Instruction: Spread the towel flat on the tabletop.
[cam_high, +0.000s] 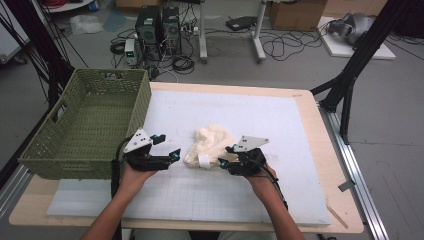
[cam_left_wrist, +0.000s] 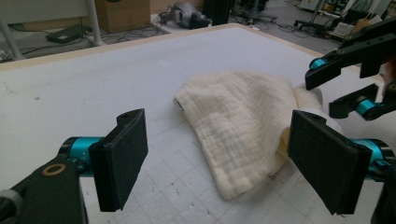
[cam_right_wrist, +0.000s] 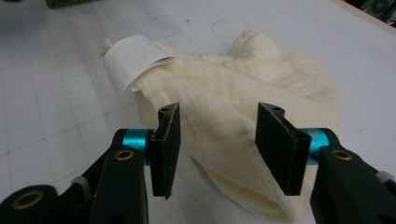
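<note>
A crumpled cream cloth (cam_high: 210, 142) lies on the white gridded mat, with a white label (cam_high: 204, 161) curled up at its near edge. My right gripper (cam_high: 225, 156) is at the cloth's right near corner. In the right gripper view its jaws (cam_right_wrist: 219, 144) stand partly apart on either side of a fold of the cloth (cam_right_wrist: 243, 79), and the pads do not clearly press it. My left gripper (cam_high: 168, 146) hovers just left of the cloth, wide open and empty. In the left gripper view (cam_left_wrist: 217, 158) the cloth (cam_left_wrist: 233, 121) lies ahead of it, with the right gripper (cam_left_wrist: 322, 95) beyond.
A green woven basket (cam_high: 140, 107) stands at the table's left edge, close to my left hand. The white mat (cam_high: 260, 115) covers most of the wooden table (cam_high: 310, 115). Computers, cables and tripod legs are on the floor beyond.
</note>
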